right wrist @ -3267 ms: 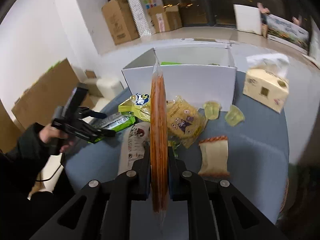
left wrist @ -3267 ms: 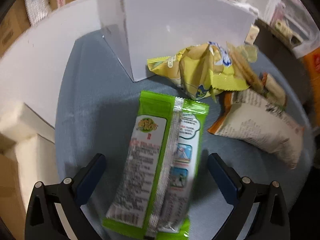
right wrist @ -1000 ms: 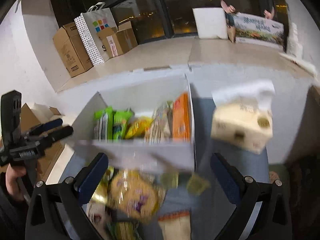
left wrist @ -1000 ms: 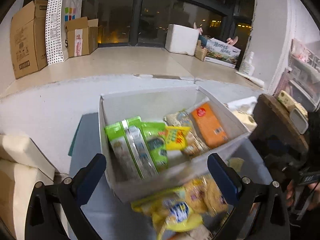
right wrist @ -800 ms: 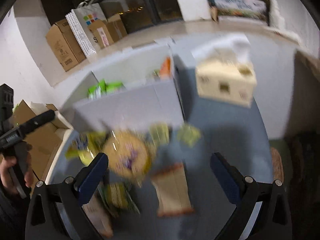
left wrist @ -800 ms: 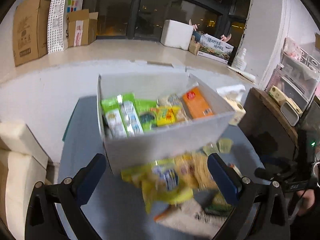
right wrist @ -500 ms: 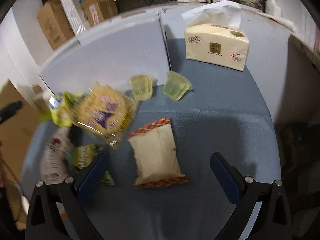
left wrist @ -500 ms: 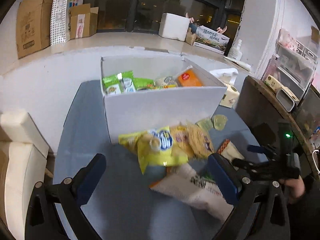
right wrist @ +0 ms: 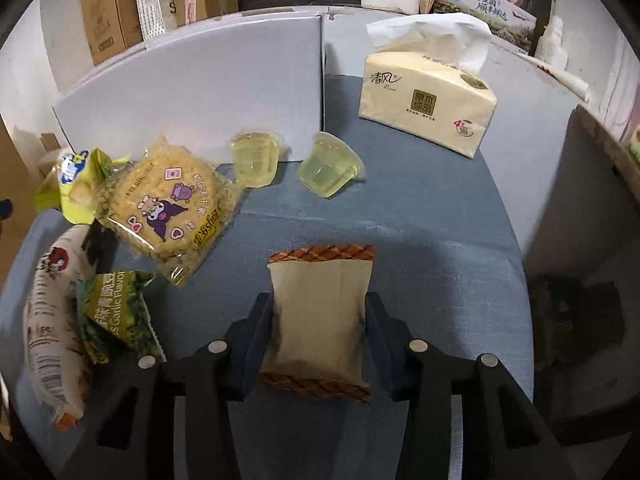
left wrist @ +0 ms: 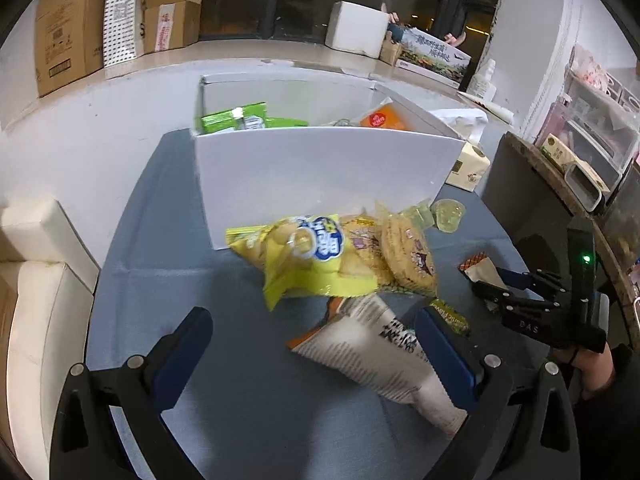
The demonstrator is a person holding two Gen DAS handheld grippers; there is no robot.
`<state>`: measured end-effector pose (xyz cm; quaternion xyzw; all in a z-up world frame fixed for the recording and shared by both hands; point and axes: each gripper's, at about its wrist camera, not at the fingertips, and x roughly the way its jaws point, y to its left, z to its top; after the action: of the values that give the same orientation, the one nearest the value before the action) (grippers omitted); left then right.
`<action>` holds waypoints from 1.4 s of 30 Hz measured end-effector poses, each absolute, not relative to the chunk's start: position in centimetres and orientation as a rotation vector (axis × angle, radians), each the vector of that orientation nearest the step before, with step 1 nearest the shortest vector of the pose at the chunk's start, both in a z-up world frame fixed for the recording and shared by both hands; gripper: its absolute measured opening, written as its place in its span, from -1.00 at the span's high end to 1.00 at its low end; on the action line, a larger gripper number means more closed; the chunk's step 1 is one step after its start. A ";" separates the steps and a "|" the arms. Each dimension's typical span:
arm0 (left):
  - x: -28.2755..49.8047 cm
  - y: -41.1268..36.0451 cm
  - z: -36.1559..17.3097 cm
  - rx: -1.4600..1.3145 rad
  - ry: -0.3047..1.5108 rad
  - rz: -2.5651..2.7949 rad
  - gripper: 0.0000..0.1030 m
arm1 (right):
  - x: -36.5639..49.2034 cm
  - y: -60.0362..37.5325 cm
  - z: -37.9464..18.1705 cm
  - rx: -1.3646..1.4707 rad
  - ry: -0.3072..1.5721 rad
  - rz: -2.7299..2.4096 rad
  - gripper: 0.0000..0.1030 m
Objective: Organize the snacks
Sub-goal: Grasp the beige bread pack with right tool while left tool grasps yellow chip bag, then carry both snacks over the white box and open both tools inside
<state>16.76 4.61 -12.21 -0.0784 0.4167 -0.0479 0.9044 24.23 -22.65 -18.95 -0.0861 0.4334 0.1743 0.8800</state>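
Now beige packet [right wrist: 318, 312] between right tool [right wrist: 319, 320] fingers, touching.

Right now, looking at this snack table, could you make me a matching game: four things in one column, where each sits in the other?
Things:
1. beige pillow snack packet with orange zigzag ends
2. orange flat packet
3. two clear yellow jelly cups
4. cream tissue pack

Places:
A. inside the white box
B. against the box's front wall
C. between the right gripper fingers
D. right of the box

Pairs: 1-C, 2-A, 3-B, 4-D
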 end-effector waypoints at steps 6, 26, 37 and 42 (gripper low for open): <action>19.3 3.9 -12.1 -0.143 0.881 -0.049 -1.00 | 22.0 -24.6 -17.7 -0.118 0.872 0.367 0.04; 25.2 4.2 -17.2 -0.206 0.925 -0.012 -0.53 | 14.6 -26.3 -14.1 -0.037 0.831 0.383 0.04; 21.2 6.1 -14.2 -0.223 0.816 -0.081 -0.26 | 14.6 -24.6 -12.6 -0.045 0.792 0.416 0.04; 19.0 6.3 -10.6 -0.205 0.755 -0.138 -0.26 | 14.9 -23.7 -10.8 -0.035 0.753 0.448 0.04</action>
<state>18.98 6.30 -10.57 -0.1000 0.3679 -0.0673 0.9220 14.90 -23.75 -10.82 -0.0168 0.3647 0.2167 0.9054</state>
